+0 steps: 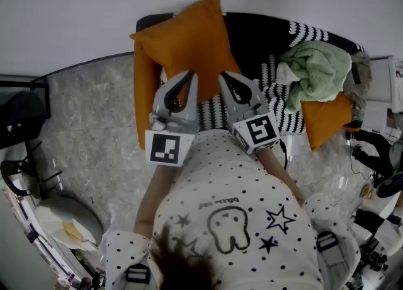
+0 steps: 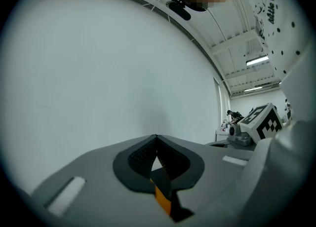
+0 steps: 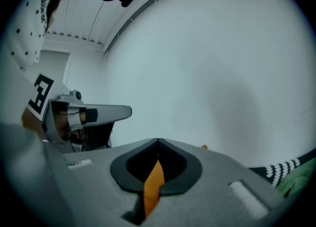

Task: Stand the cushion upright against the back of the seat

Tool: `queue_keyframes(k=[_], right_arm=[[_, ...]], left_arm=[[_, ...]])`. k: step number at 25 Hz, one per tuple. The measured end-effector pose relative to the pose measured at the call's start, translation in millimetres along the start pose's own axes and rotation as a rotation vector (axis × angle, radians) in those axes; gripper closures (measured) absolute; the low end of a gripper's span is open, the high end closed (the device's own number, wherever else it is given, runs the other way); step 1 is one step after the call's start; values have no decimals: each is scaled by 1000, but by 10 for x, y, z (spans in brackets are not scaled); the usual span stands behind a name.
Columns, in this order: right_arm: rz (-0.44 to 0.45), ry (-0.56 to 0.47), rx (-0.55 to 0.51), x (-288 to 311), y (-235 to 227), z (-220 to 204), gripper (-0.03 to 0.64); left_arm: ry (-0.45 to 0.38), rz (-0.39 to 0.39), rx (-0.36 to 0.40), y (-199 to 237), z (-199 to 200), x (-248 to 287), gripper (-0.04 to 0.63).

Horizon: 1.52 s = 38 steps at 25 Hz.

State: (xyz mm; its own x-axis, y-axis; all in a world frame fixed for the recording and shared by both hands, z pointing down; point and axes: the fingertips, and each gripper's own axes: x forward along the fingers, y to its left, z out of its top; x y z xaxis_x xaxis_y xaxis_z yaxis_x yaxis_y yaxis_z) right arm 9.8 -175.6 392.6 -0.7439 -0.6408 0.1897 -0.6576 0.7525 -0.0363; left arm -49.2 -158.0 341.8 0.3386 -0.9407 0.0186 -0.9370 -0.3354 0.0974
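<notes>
An orange cushion [image 1: 189,36] leans tilted against the white wall at the left end of a black seat [image 1: 252,36]. My left gripper [image 1: 189,75] and right gripper [image 1: 224,77] sit side by side at the cushion's near lower edge. In the left gripper view the left gripper [image 2: 157,142] has its jaws together, with a strip of orange fabric [image 2: 162,199] caught between them. The right gripper [image 3: 158,144] is shut as well, pinching a fold of orange fabric [image 3: 154,181]. Both gripper views look past the jaws at the bare wall, and the cushion's body is hidden there.
A black-and-white striped blanket [image 1: 277,74] covers the seat, with a green towel [image 1: 318,71] and a second orange cushion [image 1: 324,121] at its right end. Marbled grey floor [image 1: 94,125] lies to the left. Dark furniture [image 1: 22,109] and cluttered gear [image 1: 378,169] stand at both sides.
</notes>
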Motion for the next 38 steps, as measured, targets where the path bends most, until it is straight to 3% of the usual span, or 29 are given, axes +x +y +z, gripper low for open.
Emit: queue_keyframes(k=[12, 38], right_arm=[[64, 60, -6, -21, 227, -145, 618], [86, 51, -34, -96, 318, -96, 618]], left_arm=[[24, -57, -13, -212, -63, -48, 607], [24, -50, -12, -204, -72, -125, 607]])
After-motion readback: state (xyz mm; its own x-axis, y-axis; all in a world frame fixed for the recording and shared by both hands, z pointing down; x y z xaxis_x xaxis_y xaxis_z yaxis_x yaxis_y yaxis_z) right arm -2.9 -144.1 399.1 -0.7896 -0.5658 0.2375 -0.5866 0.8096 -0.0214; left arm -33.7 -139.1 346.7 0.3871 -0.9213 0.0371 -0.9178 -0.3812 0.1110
